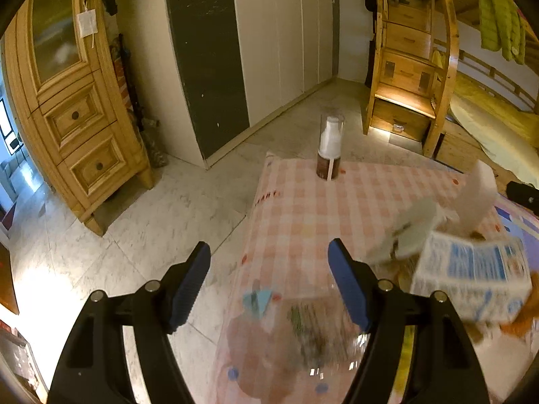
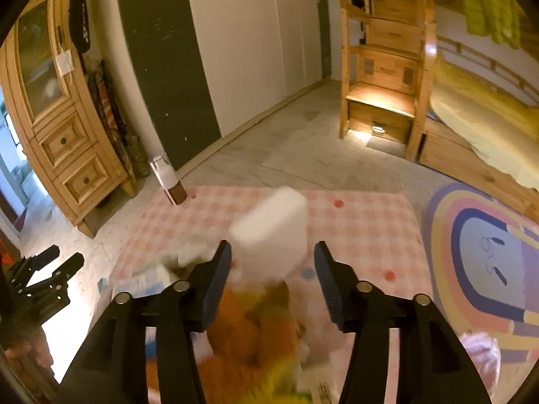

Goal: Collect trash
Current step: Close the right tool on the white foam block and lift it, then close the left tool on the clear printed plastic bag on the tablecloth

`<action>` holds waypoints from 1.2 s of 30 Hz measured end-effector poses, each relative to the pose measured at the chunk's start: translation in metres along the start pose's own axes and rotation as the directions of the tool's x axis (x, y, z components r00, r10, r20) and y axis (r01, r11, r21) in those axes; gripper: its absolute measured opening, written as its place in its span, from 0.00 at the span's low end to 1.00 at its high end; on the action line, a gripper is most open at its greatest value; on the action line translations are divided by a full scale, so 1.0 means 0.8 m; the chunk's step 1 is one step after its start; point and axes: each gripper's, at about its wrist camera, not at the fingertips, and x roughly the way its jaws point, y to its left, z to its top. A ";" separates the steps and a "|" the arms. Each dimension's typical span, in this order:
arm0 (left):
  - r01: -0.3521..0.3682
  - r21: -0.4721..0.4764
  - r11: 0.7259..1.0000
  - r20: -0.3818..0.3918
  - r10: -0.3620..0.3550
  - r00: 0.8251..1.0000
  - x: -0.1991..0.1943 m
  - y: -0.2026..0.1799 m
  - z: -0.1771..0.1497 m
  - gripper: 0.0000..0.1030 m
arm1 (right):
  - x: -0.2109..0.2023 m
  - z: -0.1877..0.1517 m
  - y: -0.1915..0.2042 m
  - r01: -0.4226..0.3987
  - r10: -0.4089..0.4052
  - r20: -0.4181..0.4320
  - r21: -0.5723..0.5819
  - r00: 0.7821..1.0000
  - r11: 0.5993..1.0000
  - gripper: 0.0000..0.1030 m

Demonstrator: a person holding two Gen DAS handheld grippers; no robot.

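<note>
A pile of trash lies on the table with the pink checked cloth (image 1: 296, 208). In it are a white-and-blue carton (image 1: 471, 279), crumpled grey paper (image 1: 414, 232) and something orange (image 2: 235, 330). My left gripper (image 1: 269, 269) is open at the table's left edge, above a blurred clear plastic container (image 1: 320, 333) that it does not press. My right gripper (image 2: 273, 269) stands open over the pile. A blurred white block (image 2: 269, 232) sits between and just beyond its fingertips, with a gap on the right side. A tall bottle (image 1: 329, 148) with a white top stands upright at the far edge.
A pine cabinet (image 1: 74, 128) stands at the left on the marble floor (image 1: 134, 222). White wardrobe doors (image 1: 289, 33) line the back wall. Wooden bunk stairs (image 2: 384, 94) and a bed are at the right. A rainbow rug (image 2: 481, 262) lies right of the table.
</note>
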 end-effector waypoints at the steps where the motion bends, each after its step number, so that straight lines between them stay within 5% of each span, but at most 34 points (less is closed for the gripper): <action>1: -0.004 0.000 1.000 0.000 0.004 1.000 0.003 -0.002 0.003 0.68 | 0.007 0.004 0.003 0.004 -0.004 -0.002 -0.001 1.000 1.000 0.56; 4: -0.022 -0.005 1.000 -0.006 0.022 1.000 0.013 -0.003 0.003 0.68 | 0.024 0.011 0.006 0.018 -0.018 -0.012 0.010 1.000 1.000 0.66; 9: -0.043 -0.016 0.999 -0.027 0.043 0.999 0.021 0.002 -0.005 0.68 | 0.050 0.014 0.007 0.068 -0.068 -0.051 0.014 0.996 0.998 0.67; 16: -0.043 -0.020 0.999 -0.076 0.042 0.996 0.024 0.019 -0.028 0.68 | 0.020 0.002 -0.006 0.107 -0.107 -0.011 0.010 0.994 0.994 0.35; 23: -0.017 -0.025 1.000 -0.083 0.015 0.996 0.001 0.036 -0.070 0.80 | -0.057 -0.030 -0.049 0.164 -0.171 0.100 0.077 0.980 0.984 0.34; 30: 0.094 0.016 0.995 -0.131 -0.091 0.987 -0.009 0.016 -0.111 0.82 | -0.089 -0.094 -0.076 0.203 -0.212 0.061 0.133 0.975 0.970 0.35; 36: 0.142 -0.032 0.989 -0.140 -0.145 0.979 0.012 0.016 -0.092 0.82 | -0.098 -0.125 -0.083 0.201 -0.213 0.065 0.152 0.975 0.968 0.36</action>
